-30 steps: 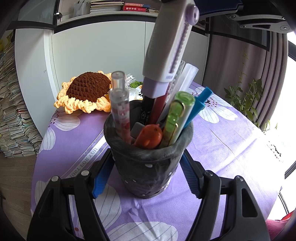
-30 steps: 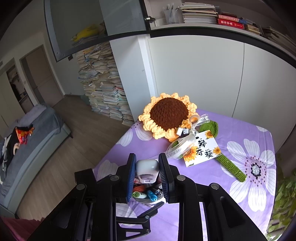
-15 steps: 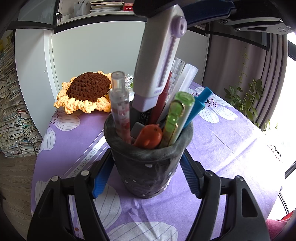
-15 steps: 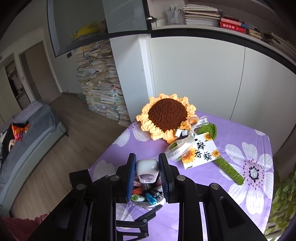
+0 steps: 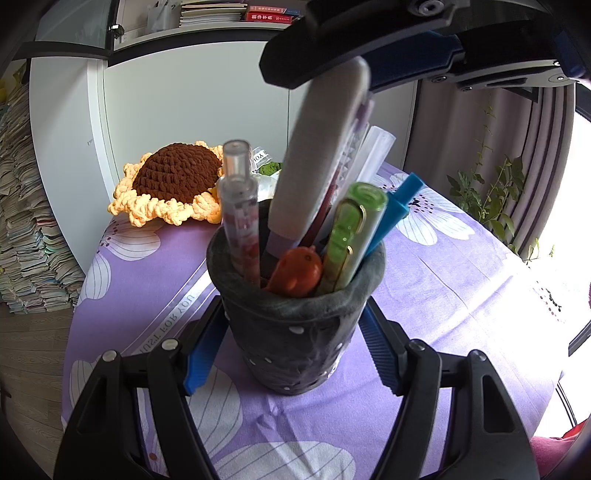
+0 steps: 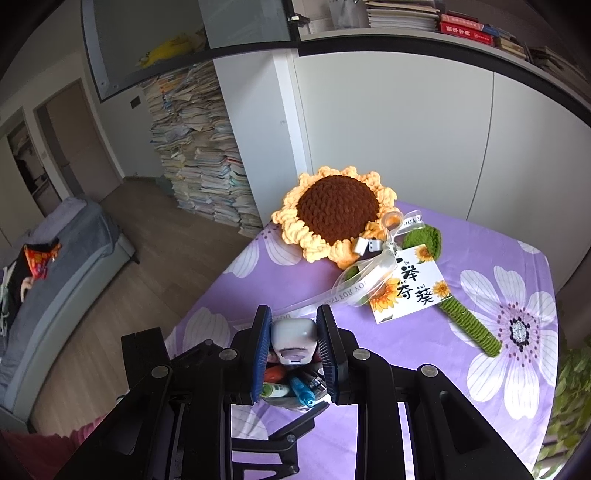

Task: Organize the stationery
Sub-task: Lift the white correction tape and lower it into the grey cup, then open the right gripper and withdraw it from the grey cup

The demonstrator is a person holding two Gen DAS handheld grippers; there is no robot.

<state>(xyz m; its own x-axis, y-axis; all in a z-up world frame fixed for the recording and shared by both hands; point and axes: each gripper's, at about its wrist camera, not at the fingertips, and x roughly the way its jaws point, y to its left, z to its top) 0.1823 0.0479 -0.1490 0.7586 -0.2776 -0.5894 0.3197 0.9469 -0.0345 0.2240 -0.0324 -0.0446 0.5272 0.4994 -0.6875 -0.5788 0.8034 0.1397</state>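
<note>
- Left tongs (image 5: 293,339) clamp both sides of the dark grey felt pen cup (image 5: 295,325), upright on the purple flowered bench (image 5: 461,295).
- Right tongs (image 6: 294,345) pinch the grey-and-lilac correction-tape pen (image 5: 317,155), its lower end inside the cup among pens.

The lower ends of all the pens sit hidden inside the pen holder (image 5: 295,332). The white and purple utility knife (image 5: 317,155) above the holder is motion-blurred, its top covered by the right gripper (image 5: 369,55). Book spines (image 5: 269,13) far behind the holder are too small to read.
</note>
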